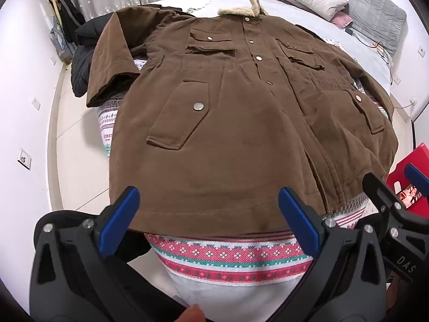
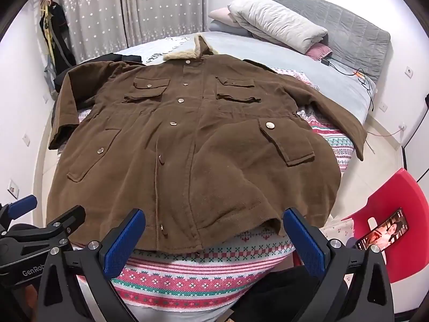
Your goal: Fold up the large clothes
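A large brown coat [image 1: 241,123] with a fleece collar [image 1: 238,10] lies spread flat, front up, on a patterned blanket [image 1: 228,257] on the bed. It also shows in the right wrist view [image 2: 193,139], sleeves out to both sides. My left gripper [image 1: 209,214] is open and empty, just above the coat's near hem. My right gripper [image 2: 214,230] is open and empty over the hem's right part; it also shows at the right edge of the left wrist view [image 1: 394,185]. The left gripper shows at the left edge of the right wrist view [image 2: 40,212].
A black garment [image 1: 80,61] lies at the bed's far left edge. Pillows [image 2: 276,24] and a grey headboard [image 2: 348,29] are at the far right. A red chair [image 2: 388,214] holding a phone [image 2: 383,230] stands at the near right. Cables [image 2: 362,77] trail on the sheet.
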The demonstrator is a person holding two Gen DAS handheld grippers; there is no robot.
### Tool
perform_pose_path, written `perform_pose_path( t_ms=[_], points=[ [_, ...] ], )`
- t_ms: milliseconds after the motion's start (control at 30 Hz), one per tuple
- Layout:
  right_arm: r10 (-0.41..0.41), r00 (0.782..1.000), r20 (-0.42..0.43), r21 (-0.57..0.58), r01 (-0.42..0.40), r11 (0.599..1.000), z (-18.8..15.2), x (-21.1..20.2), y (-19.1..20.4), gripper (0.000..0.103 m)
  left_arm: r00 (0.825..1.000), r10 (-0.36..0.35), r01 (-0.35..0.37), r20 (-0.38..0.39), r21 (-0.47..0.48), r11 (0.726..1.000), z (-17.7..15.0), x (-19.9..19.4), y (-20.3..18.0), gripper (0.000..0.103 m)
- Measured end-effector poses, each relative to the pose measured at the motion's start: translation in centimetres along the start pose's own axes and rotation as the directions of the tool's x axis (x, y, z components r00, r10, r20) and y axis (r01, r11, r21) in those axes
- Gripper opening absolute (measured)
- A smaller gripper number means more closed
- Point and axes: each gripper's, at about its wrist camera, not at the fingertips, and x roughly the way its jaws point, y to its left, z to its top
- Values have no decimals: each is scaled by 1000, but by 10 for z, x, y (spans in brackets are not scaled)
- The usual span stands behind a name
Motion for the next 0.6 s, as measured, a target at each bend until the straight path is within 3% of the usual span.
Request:
perform_pose_path(
  t_ms=[600],
  points=[
    [5, 1000, -1, 2, -5, 1000, 1, 1, -1, 103, 1000, -7, 7, 0, -2, 1000, 0, 3, -2, 103]
  ],
)
